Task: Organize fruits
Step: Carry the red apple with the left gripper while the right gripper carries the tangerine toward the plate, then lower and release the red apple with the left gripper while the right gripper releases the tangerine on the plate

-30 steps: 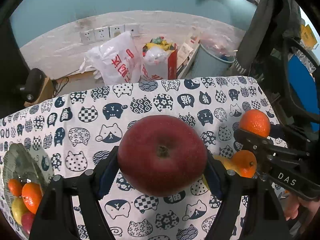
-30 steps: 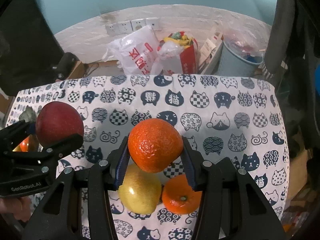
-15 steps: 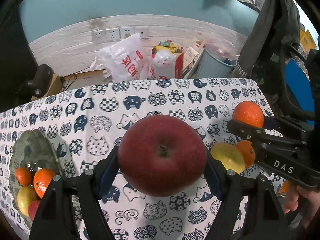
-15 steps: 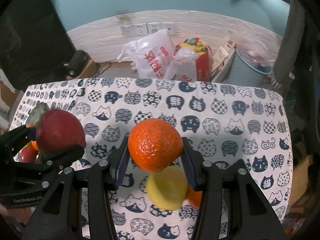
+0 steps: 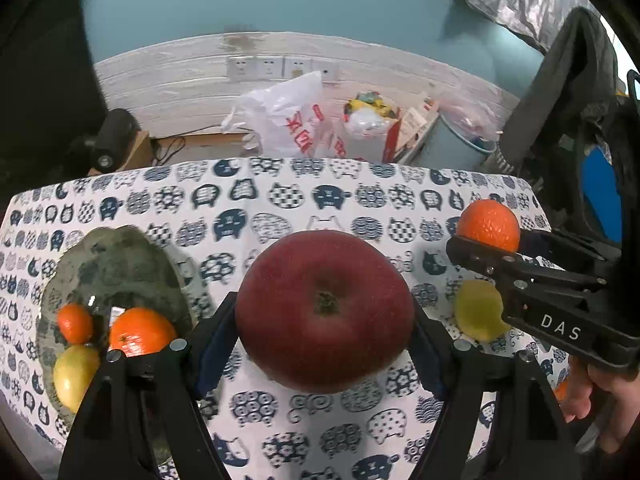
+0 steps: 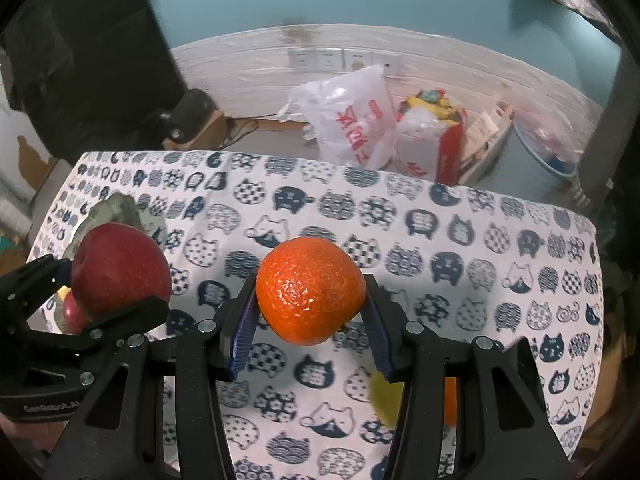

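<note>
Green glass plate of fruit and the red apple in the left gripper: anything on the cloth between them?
Nothing; the left wrist view shows only cat-print tablecloth between the green glass plate and the red apple.

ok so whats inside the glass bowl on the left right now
The glass bowl holds two oranges, a yellow fruit and a red one; the left gripper covers its near side.

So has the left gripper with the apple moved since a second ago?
Yes. The left gripper, shut on the red apple, has carried toward the glass plate, which now fills more of its view.
</note>
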A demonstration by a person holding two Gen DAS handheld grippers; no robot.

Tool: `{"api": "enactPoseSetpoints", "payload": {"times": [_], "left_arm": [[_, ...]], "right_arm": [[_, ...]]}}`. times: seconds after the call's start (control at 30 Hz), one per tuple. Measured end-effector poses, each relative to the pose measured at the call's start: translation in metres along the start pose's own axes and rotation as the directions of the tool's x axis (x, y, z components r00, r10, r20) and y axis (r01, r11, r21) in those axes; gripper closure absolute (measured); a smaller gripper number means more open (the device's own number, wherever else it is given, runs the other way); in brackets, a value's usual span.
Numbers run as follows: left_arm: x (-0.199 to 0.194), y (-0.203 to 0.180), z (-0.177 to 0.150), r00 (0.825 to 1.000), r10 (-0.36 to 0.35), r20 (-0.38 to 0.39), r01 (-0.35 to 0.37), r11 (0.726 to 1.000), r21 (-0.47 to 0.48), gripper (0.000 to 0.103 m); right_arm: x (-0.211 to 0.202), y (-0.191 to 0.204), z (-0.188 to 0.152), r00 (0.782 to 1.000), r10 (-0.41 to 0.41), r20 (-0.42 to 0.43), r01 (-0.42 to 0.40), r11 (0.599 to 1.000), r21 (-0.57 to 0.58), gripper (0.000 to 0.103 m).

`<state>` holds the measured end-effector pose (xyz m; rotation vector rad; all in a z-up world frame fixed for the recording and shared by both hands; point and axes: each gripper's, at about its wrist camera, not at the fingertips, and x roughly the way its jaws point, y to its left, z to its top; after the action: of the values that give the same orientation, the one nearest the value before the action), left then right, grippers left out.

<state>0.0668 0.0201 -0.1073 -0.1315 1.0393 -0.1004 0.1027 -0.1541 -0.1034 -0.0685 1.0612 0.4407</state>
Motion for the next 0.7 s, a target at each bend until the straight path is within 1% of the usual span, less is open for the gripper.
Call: {"api": "enactPoseSetpoints", "payload": {"times": [0.37, 0.7], "left_arm": [[-0.020, 0.050, -0.010, 0.998, 0.048, 0.030, -0.046, 0.997, -0.066, 0.024], [-0.028, 0.085, -0.016, 0.997, 0.068, 0.037, -0.062, 0.989, -0.132, 0.024]], "right_arm": [[0.013, 0.048, 0.014, 0.999, 0.045, -0.009, -0.046, 0.997, -0.068, 0.054], [0.023, 0.086, 0.022, 0.997, 0.075, -0.024, -0.077, 0.990, -0.117, 0.054]]}}
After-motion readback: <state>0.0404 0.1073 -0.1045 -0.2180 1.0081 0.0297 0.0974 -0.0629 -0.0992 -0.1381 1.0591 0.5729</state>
